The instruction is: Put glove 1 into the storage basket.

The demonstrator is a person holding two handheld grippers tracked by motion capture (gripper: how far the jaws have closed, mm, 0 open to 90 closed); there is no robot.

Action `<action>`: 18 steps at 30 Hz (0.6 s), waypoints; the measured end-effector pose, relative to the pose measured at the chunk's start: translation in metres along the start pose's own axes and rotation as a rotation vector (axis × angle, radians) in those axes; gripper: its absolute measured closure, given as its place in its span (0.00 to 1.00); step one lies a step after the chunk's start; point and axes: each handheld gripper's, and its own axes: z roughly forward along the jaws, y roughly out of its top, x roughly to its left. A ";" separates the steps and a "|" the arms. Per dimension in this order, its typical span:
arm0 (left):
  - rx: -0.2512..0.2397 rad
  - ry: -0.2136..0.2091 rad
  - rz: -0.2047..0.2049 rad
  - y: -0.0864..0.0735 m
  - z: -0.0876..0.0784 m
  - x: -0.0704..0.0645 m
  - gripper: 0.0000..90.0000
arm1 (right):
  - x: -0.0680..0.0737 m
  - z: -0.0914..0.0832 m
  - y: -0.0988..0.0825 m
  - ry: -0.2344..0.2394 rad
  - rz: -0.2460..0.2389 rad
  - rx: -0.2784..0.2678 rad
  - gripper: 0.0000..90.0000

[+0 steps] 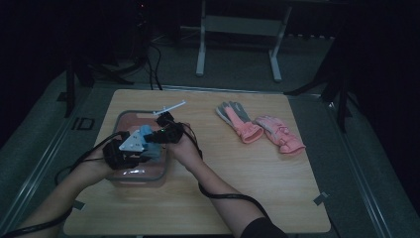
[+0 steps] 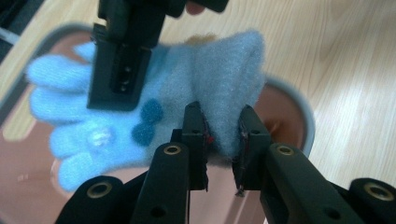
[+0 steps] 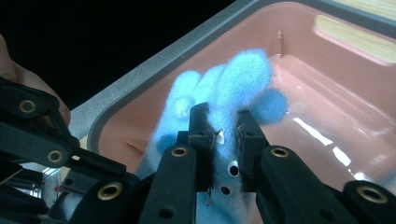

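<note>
A light blue fuzzy glove (image 2: 187, 88) with darker blue spots hangs over a pink bin (image 1: 130, 119) with a grey rim at the table's left. My left gripper (image 2: 223, 140) is shut on its cuff end, the fabric pinched between both pads. My right gripper (image 3: 224, 135) is shut on the finger end of the blue glove (image 3: 233, 79), above the pink bin (image 3: 327, 107). From above, both grippers meet over the bin, the left gripper (image 1: 143, 151) near its front and the right gripper (image 1: 156, 134) just behind, with the blue glove (image 1: 147, 135) between them.
Two pink and grey gloves (image 1: 237, 121) (image 1: 280, 134) lie side by side on the wooden table (image 1: 247, 183) to the right. A white hanger-like piece (image 1: 171, 107) rests behind the bin. Table legs (image 1: 200, 49) and cables lie beyond the far edge.
</note>
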 end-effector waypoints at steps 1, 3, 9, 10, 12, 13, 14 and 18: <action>0.006 -0.002 -0.001 -0.004 0.000 0.001 0.86 | 0.001 0.004 0.001 0.005 -0.002 0.004 0.90; 0.013 -0.005 -0.013 -0.013 -0.001 0.003 0.86 | 0.004 0.011 0.002 0.012 0.001 0.010 0.90; 0.027 -0.022 -0.026 -0.025 0.004 0.008 0.86 | 0.005 0.028 0.001 0.004 -0.001 0.036 0.90; 0.031 -0.030 -0.028 -0.026 0.007 0.009 0.86 | 0.004 0.030 -0.001 0.002 0.001 0.038 0.90; 0.032 -0.041 -0.034 -0.027 0.011 0.011 0.86 | 0.001 0.032 -0.003 -0.004 0.005 0.046 0.90; 0.037 -0.049 -0.037 -0.028 0.014 0.012 0.86 | -0.001 0.034 -0.005 -0.008 0.009 0.047 0.90; 0.047 -0.060 -0.033 -0.028 0.019 0.013 0.86 | -0.003 0.035 -0.006 -0.008 0.013 0.052 0.90; 0.068 -0.078 -0.028 -0.027 0.030 0.018 0.86 | -0.010 0.042 -0.009 -0.021 0.023 0.078 0.90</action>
